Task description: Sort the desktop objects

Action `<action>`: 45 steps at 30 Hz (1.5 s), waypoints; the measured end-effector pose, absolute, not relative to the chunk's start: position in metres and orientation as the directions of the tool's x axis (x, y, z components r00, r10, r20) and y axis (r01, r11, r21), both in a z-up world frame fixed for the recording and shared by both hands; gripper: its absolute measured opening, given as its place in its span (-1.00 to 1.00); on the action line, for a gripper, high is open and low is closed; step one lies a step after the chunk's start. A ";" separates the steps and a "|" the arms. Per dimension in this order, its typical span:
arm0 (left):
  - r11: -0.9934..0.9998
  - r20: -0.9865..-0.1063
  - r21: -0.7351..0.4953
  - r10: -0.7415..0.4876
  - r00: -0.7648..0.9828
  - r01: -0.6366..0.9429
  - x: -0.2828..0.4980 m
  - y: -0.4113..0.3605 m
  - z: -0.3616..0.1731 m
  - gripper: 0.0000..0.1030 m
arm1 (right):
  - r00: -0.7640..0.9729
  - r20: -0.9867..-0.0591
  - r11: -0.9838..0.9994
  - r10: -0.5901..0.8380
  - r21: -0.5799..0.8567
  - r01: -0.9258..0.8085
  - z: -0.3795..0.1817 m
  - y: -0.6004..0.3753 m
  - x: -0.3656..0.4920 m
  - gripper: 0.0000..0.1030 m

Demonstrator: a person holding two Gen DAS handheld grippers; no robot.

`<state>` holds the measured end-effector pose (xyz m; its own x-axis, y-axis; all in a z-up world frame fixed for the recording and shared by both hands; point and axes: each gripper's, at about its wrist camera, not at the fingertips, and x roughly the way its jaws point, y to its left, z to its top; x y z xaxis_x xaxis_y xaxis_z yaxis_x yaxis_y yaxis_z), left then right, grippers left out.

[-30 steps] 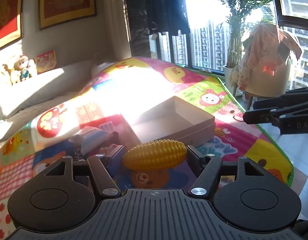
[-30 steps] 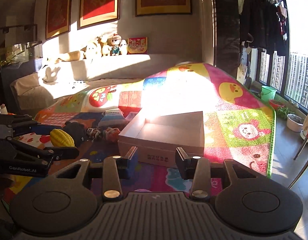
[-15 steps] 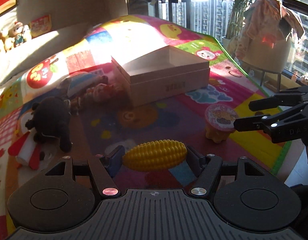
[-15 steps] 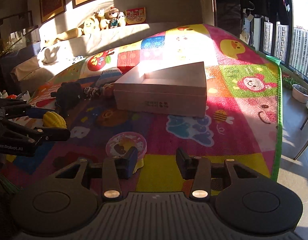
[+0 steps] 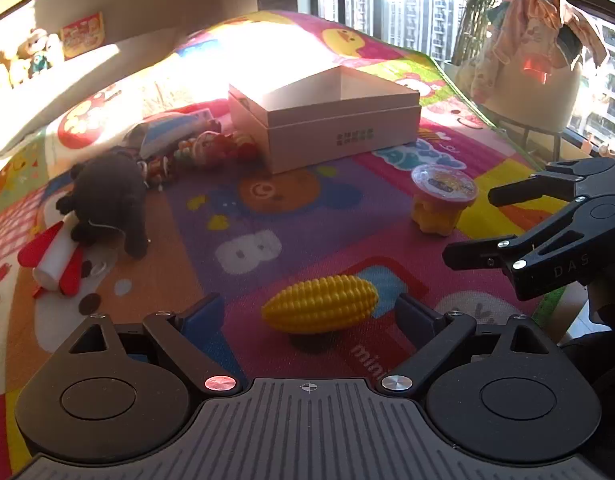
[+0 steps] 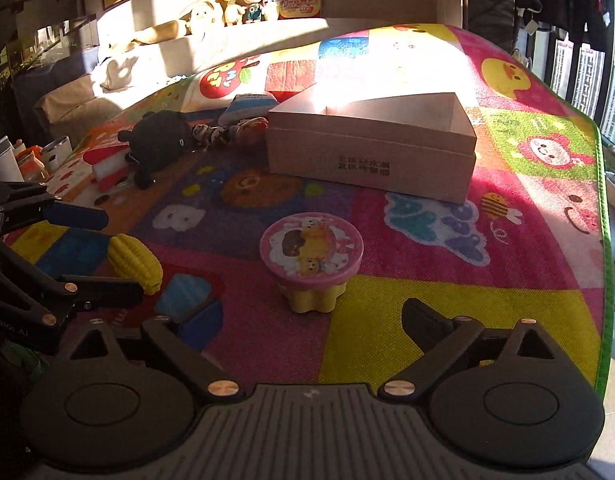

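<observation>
A yellow toy corn cob (image 5: 321, 308) lies on the colourful play mat (image 5: 267, 216) between the fingers of my left gripper (image 5: 309, 314). The jaws are opening and neither pad touches the cob. My right gripper (image 6: 313, 316) is also opening, and nothing is pressed between its pads. Just ahead of its fingertips stands a pink-lidded yellow pudding cup (image 6: 311, 256). An open beige cardboard box (image 6: 371, 160) sits farther back on the mat. In the left wrist view, the right gripper (image 5: 471, 226) hangs beside the cup (image 5: 443, 196). In the right wrist view, the left gripper (image 6: 121, 254) straddles the corn (image 6: 133, 258).
A black plush animal (image 5: 107, 196) lies at the left beside a red-and-white toy (image 5: 55, 256). Small toys (image 5: 203, 150) and a blue-white pack (image 5: 175, 128) cluster by the box (image 5: 339, 136). The mat's green edge (image 6: 605, 240) drops to the floor at the right.
Both grippers sank toward the mat and tilted down. The left jaws spread and let go of the corn, which now rests on the mat. The right jaws widened near the cup.
</observation>
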<state>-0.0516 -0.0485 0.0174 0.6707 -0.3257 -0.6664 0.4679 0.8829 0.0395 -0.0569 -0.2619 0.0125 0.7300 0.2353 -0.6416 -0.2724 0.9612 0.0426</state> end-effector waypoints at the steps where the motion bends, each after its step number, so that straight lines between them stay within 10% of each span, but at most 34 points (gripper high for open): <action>1: 0.884 -0.672 0.037 -0.323 0.666 0.466 -0.051 -0.048 0.016 0.87 | 0.730 -0.643 0.962 0.234 0.044 -0.269 0.012 -0.263 -0.057 0.92; 13: 0.880 -0.676 0.038 -0.327 0.661 0.474 -0.050 -0.054 0.011 0.87 | 0.788 -0.577 0.958 0.212 -0.035 -0.283 0.020 -0.249 -0.051 0.91; 18: 0.876 -0.674 0.090 -0.296 0.676 0.474 -0.048 -0.067 0.009 0.65 | 0.753 -0.621 0.952 0.218 -0.034 -0.304 0.020 -0.240 -0.034 0.07; 32: 0.864 -0.672 0.127 -0.286 0.683 0.487 -0.034 -0.077 0.029 0.41 | 0.790 -0.548 0.944 0.276 0.002 -0.329 0.055 -0.262 -0.058 0.07; 45: 0.829 -0.429 0.223 -0.389 0.815 0.513 0.016 -0.125 0.114 0.41 | 0.912 -0.361 0.974 0.196 -0.036 -0.224 0.131 -0.297 -0.042 0.07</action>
